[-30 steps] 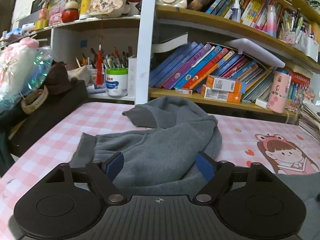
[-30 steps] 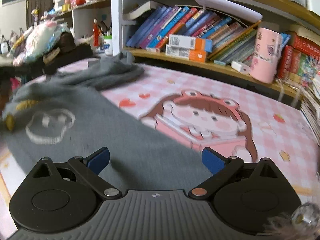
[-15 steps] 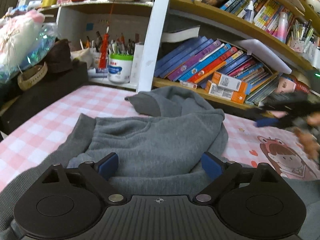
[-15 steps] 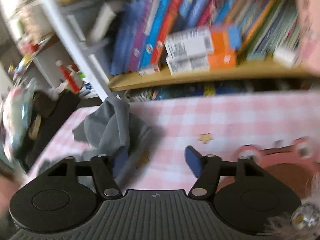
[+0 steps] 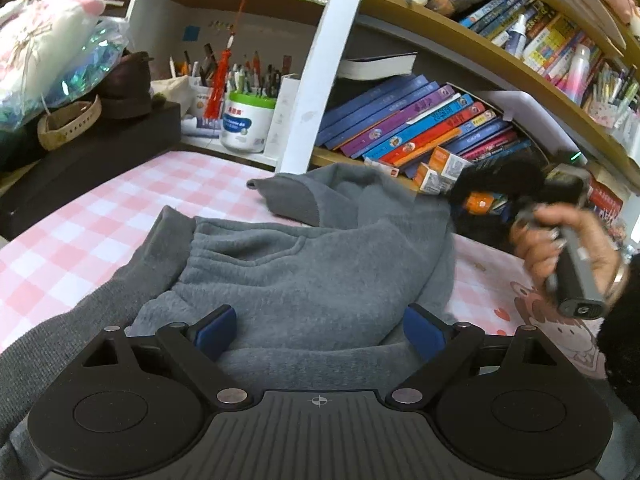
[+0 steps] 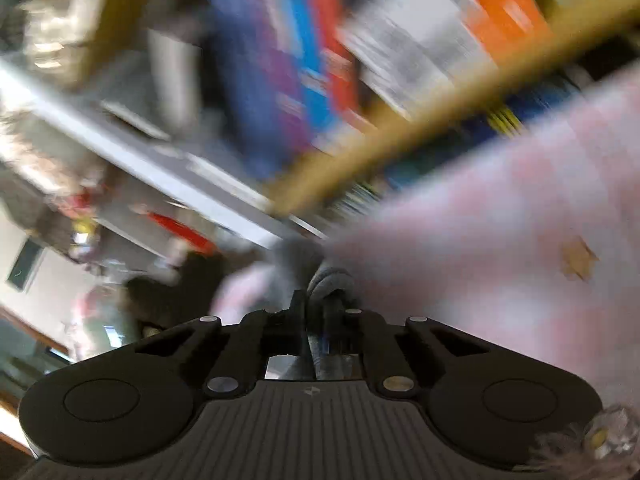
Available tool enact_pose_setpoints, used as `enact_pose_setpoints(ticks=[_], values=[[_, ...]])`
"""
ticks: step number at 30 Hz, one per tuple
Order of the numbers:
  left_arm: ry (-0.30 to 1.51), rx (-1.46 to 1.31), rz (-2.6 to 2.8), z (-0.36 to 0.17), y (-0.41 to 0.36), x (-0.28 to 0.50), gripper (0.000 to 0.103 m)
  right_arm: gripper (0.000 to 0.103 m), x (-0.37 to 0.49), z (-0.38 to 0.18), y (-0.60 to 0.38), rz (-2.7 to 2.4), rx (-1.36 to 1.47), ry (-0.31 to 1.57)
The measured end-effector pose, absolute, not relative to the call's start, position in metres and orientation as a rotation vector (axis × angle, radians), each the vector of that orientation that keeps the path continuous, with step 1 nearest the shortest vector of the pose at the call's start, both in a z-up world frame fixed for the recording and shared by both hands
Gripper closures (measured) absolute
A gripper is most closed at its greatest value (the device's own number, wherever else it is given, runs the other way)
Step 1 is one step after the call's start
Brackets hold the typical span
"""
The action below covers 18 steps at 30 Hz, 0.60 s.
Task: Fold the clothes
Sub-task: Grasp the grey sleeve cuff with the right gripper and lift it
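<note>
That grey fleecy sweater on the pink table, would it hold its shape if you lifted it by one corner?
Probably not. The grey sweater already lies in soft rumpled folds, so it would likely droop. Its fleecy surface looks grippy, not slippery. The right tool seems shut on a bunched bit of it, which suggests that it squashes easily.
</note>
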<state>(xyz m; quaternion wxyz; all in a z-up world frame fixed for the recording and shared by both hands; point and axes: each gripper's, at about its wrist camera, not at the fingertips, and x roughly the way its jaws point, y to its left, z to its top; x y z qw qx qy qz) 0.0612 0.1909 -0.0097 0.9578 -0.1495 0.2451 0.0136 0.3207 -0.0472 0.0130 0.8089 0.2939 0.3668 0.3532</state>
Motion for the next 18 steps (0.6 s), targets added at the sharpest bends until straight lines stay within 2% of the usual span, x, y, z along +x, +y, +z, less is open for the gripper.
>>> enact_pose_setpoints(ticks=[4,7,9,10,11,13,18], values=[[0.508,-0.309,0.033,-0.011,0.193,0.062,0.010,0.096,0.250,0.069,-0.013,1.086,0.326,0.554],[0.512,-0.311,0.033,-0.011,0.194,0.063,0.010,0.096,0.203,0.074,0.016,1.327,0.151,0.647],[0.513,-0.310,0.034,-0.011,0.193,0.063,0.010,0.092,0.185,0.067,0.027,1.406,0.084,0.754],[0.514,-0.310,0.035,-0.011,0.193,0.063,0.010,0.084,0.181,0.063,0.028,1.422,0.079,0.804],[0.514,-0.310,0.035,-0.011,0.193,0.063,0.010,0.067,0.181,0.061,0.024,1.424,0.099,0.825],[0.516,-0.309,0.036,-0.011,0.193,0.063,0.010,0.050,0.185,0.062,0.012,1.408,0.167,0.836],[0.519,-0.307,0.038,-0.011,0.193,0.064,0.010,0.039,0.227,0.064,-0.004,1.158,0.294,0.875]])
